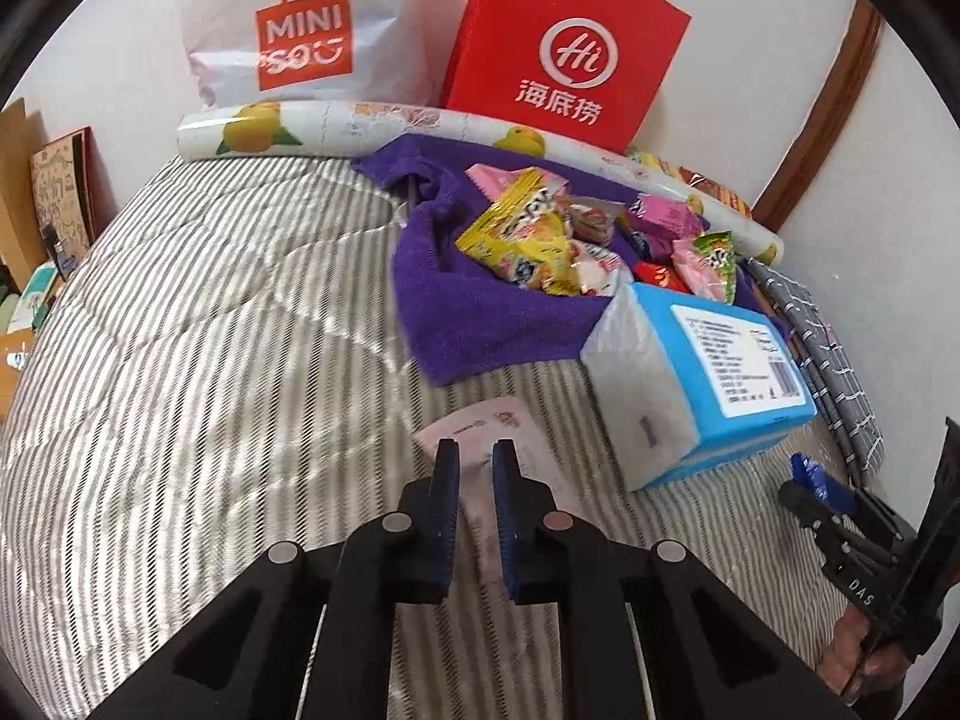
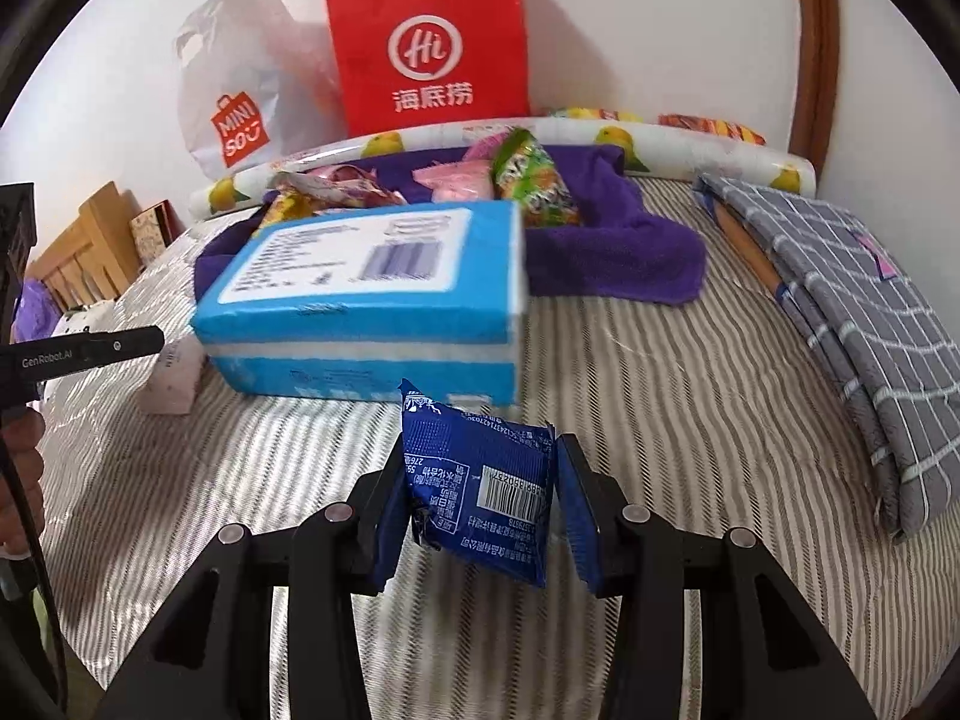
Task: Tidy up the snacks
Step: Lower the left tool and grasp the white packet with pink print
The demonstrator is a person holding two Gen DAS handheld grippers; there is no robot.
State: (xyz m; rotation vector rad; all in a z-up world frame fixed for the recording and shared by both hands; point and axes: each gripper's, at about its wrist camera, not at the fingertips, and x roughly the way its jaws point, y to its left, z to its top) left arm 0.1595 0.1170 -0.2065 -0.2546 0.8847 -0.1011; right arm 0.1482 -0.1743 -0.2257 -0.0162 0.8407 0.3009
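Blue foil is being pinched at both side edges by the right gripper, so the blue snack packet is being carried clear of the striped bed. A pale pink packet is being clamped in the nearly closed left gripper, seemingly for sorting. Beyond, a blue tissue pack is lying beside the purple towel, where the remaining snacks are being kept heaped.

the blue tissue pack hides the near part of the snack pile at twelve o'clock, its label print blurred. the pink packet is partly hidden behind the left gripper. a hand is cut off at nine o'clock.
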